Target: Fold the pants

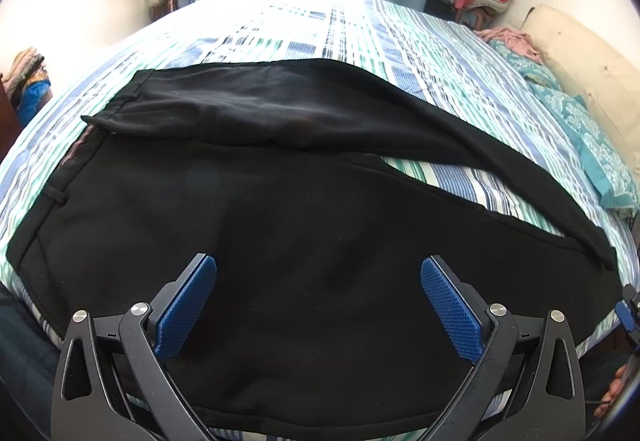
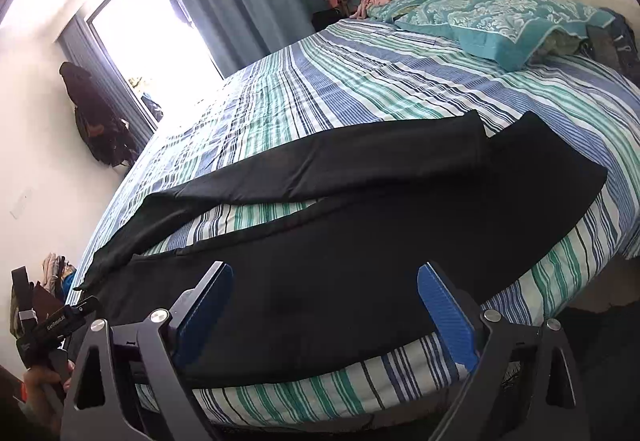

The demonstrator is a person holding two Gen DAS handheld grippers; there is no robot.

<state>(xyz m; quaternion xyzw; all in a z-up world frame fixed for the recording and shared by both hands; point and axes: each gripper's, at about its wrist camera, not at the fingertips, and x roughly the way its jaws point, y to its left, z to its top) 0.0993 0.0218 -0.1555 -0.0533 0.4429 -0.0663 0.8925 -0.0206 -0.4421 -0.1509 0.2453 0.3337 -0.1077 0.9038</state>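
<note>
Pants, black, lie spread across the near part of a bed covered by a striped sheet. In the left wrist view the waistband sits at the left, with a belt loop showing, and the two legs run off to the right; a wedge of striped sheet shows between them. The far leg partly overlaps the upper body of the garment, and the dark cloth swallows most seams and folds, so its layers are hard to read. The near hem is cut off by the left gripper, whose blue pads stand wide apart above the fabric, gripping nothing.

In the right wrist view the two leg ends lie close together near the right side of the bed. The right gripper is likewise spread wide and empty, over the near leg at the mattress edge. A teal pillow rests at the head of the bed. The window is blown out to white, hiding what lies beyond.
</note>
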